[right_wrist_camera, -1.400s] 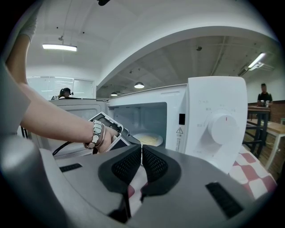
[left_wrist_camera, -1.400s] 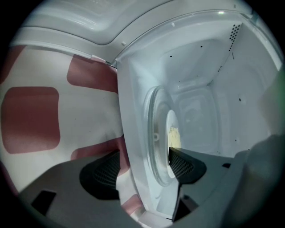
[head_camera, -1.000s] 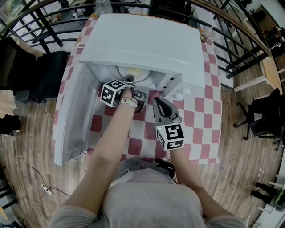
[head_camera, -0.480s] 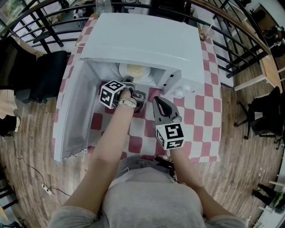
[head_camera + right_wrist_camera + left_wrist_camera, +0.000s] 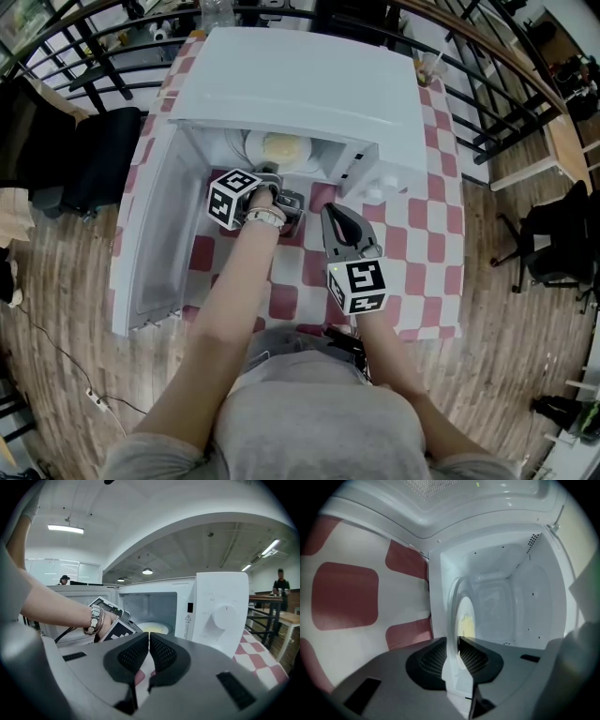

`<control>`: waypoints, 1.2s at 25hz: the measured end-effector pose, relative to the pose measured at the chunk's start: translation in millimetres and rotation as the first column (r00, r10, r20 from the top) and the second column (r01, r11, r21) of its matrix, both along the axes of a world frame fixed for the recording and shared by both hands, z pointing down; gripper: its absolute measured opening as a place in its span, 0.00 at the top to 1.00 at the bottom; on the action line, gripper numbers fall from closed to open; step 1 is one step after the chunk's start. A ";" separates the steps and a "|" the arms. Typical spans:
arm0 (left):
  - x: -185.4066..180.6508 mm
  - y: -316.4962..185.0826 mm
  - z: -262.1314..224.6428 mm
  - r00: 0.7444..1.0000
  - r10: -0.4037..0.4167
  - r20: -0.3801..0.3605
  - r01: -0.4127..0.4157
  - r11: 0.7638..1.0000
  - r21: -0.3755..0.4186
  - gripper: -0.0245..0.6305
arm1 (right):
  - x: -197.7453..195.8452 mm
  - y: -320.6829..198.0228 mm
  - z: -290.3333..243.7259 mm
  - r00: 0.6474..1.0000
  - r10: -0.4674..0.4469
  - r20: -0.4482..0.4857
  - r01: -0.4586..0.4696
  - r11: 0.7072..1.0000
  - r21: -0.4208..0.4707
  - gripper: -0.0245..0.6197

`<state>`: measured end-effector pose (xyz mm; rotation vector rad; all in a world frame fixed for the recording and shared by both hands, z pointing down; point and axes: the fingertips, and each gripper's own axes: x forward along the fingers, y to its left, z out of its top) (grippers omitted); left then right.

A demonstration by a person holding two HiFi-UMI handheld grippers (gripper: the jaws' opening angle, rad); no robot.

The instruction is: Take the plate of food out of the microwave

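A white plate (image 5: 278, 148) with yellow food sits inside the open white microwave (image 5: 300, 89), near the front of the cavity. My left gripper (image 5: 273, 178) reaches into the opening. In the left gripper view the plate (image 5: 461, 613) stands edge-on, and its rim runs between the jaws of the left gripper (image 5: 453, 640), which are closing and press on it from both sides. My right gripper (image 5: 334, 215) hangs shut and empty over the table in front of the microwave. Its camera shows the plate (image 5: 153, 627) low in the cavity and the left gripper's marker cube (image 5: 117, 630) in front.
The microwave door (image 5: 155, 234) swings open to the left. The control panel with its knob (image 5: 224, 616) is right of the cavity. The red-and-white checked tablecloth (image 5: 422, 234) covers the table. A black chair (image 5: 94, 159) and railings (image 5: 506, 84) surround it. People stand far off.
The left gripper's jaws have closed in on the plate's rim. More of the plate now shows in the microwave's opening. The right gripper has stayed still.
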<state>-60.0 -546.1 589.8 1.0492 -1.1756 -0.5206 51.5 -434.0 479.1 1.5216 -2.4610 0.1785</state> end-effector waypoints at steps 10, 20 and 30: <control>-3.5 0.0 -5.0 1.000 -0.010 -0.028 0.010 1.000 0.007 0.90 | 0.9 2.3 0.0 1.000 0.008 -0.003 -0.008 1.000 -0.001 0.92; -11.2 2.1 -11.1 0.999 -0.017 -0.030 0.018 0.999 0.042 0.92 | -1.7 4.0 2.7 1.000 0.003 -0.003 -0.003 1.000 -0.008 0.92; -14.0 7.8 -20.0 0.998 -0.030 -0.052 0.040 0.980 0.195 0.94 | -6.3 10.2 -0.1 1.000 -0.014 -0.014 0.014 1.000 0.001 0.92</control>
